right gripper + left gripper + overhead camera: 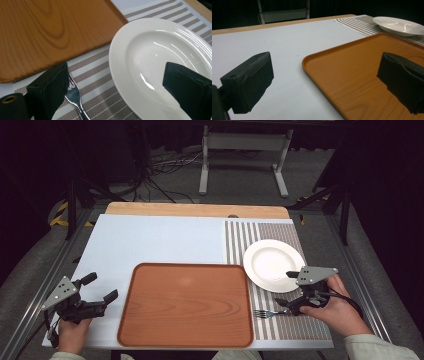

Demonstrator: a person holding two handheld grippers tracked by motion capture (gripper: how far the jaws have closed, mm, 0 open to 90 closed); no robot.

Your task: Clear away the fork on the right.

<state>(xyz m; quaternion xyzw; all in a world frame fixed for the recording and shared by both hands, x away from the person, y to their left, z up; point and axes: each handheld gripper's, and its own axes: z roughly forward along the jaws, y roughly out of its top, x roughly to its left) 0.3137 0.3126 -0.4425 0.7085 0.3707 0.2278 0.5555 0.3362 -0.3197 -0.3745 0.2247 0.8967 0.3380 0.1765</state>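
The fork (266, 313) lies on the striped mat (280, 322) just below the wide-open, empty right hand-held gripper (289, 289), handle toward the person and prongs toward the tray (185, 304), while the left hand-held gripper (102, 288), equally open and empty, sits well apart.

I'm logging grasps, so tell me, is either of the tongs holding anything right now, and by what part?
Nothing is held. The left tongs stand open beside the tray. The right tongs stand open over the fork and plate, closed on neither.
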